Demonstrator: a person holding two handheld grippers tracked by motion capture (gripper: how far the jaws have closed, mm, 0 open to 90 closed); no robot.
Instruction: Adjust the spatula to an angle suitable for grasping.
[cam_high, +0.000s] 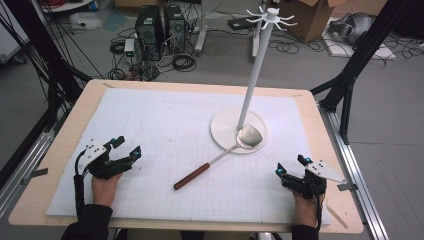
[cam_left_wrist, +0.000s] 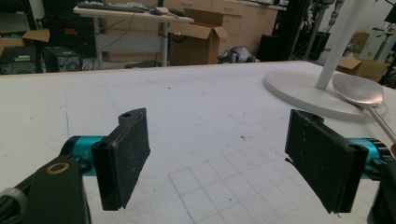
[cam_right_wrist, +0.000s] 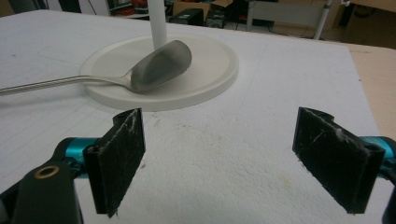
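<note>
From above, I see my left gripper (cam_high: 125, 152) and right gripper (cam_high: 292, 170) parked apart, both empty. The left gripper view shows wide jaws facing the ladle (cam_left_wrist: 359, 91). The right gripper view likewise: ladle bowl propped on the stand's base (cam_right_wrist: 210, 77) (handle free for grabbing).

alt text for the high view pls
A steel ladle with a brown wooden handle lies on a white gridded mat, its bowl resting on the round base of a white hook stand. Open left gripper and right gripper rest at the near corners.
</note>
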